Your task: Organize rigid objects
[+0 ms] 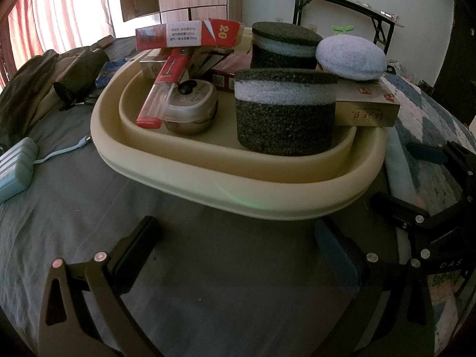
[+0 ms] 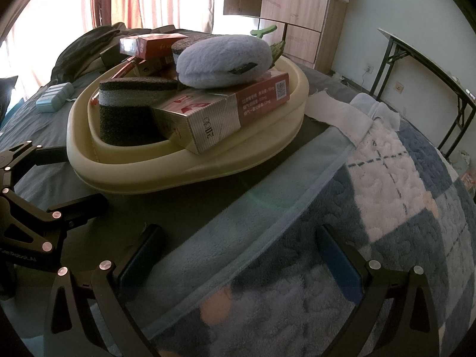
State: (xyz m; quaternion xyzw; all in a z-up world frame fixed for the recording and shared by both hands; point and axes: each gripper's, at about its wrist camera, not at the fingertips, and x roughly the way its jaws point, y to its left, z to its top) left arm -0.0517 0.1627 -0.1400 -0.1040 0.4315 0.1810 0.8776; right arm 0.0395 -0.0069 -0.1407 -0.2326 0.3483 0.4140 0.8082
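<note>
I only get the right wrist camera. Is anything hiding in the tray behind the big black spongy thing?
Observer: Yes. The left wrist view shows a round metal tin in the tray, left of the foam cylinder.
Operator: Anything else down there?
Observer: A clear tube lies slanted just left of the tin, with its red-capped end on the tray floor.
Operator: Is my other gripper holding something?
Observer: No. The left gripper has its fingers open and nothing between them, above the grey sheet.
</note>
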